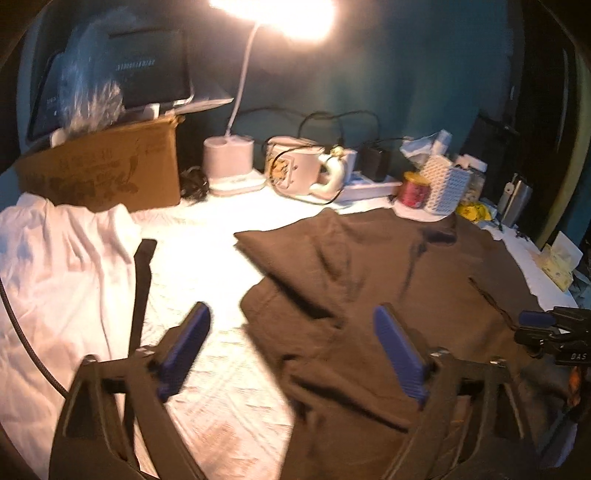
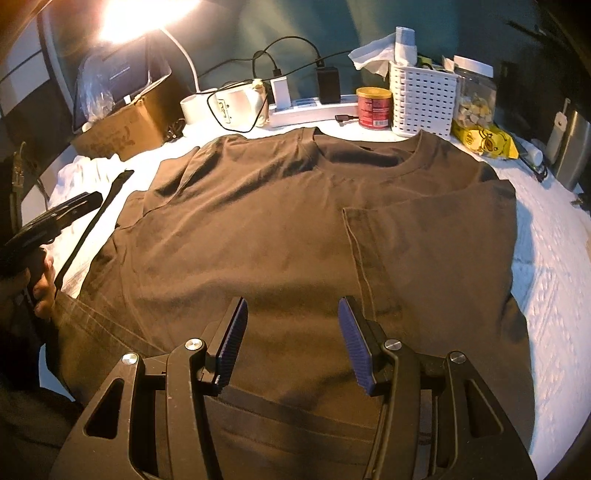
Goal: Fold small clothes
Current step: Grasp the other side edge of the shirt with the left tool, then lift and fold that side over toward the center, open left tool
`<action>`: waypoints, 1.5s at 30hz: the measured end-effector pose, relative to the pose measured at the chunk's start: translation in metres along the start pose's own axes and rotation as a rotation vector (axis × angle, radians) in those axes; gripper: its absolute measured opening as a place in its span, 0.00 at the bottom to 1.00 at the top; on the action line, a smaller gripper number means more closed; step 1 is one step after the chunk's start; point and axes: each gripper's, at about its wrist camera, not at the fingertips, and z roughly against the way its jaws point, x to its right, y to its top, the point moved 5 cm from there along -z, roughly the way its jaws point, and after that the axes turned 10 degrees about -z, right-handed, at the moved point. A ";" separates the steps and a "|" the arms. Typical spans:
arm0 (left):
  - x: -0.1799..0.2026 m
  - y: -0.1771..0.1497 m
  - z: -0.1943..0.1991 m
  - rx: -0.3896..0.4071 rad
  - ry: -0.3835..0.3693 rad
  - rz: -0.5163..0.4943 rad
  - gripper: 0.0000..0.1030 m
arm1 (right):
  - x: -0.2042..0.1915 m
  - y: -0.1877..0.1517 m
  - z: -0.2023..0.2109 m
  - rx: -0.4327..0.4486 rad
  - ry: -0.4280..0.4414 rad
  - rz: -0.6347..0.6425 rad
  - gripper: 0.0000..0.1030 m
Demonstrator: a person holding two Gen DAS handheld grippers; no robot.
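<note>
Under the lamp (image 1: pixel 273 14), in the left wrist view, the left gripper (image 1: pixel 291 354) hangs over the left edge of the brown shirt (image 1: pixel 369 280), its jaws wide apart with nothing between the blue pads (image 1: pixel 400 354); one pad stands over bare white cover (image 1: pixel 207 266), the other over a rumpled fold of cloth. That edge is untidy here (the sleeve lies doubled back onto the body in a loose ridge), and a white garment (image 1: pixel 62 258) sits heaped well apart on the left, beside a cardboard box (image 1: pixel 110 173). From the right wrist view, the shirt (image 2: pixel 258 229) lies spread flat across the cover (image 2: pixel 554 266), collar toward the clutter at the back, with its right sleeve already turned in over the chest. The right gripper (image 2: pixel 291 343) hovers above the hem, jaws about half open and empty, touching no cloth that I can see. At the left of this view the left gripper (image 2: pixel 62 218) shows in a hand (image 2: pixel 42 284), just off the shirt's left side. My reading is that the side fold is in hand: one side looks done, the left one not yet. The next move calls for the left jaws to settle on the sleeve edge and pinch one layer cleanly, then carry it across without dragging the body out of line.
</note>
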 end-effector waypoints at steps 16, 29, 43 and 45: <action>-0.027 -0.009 -0.061 -0.176 -0.150 0.055 0.40 | -0.005 0.013 -0.016 -0.010 -0.020 -0.017 0.53; -0.034 -0.013 -0.035 -0.077 0.033 0.069 0.04 | 0.000 0.008 -0.008 0.013 -0.001 -0.030 0.53; 0.014 0.000 -0.001 0.072 0.193 -0.123 0.04 | 0.032 -0.011 0.012 0.051 0.023 -0.089 0.53; 0.026 0.001 0.001 0.083 0.202 -0.183 0.04 | 0.038 -0.013 0.015 0.056 0.024 -0.103 0.53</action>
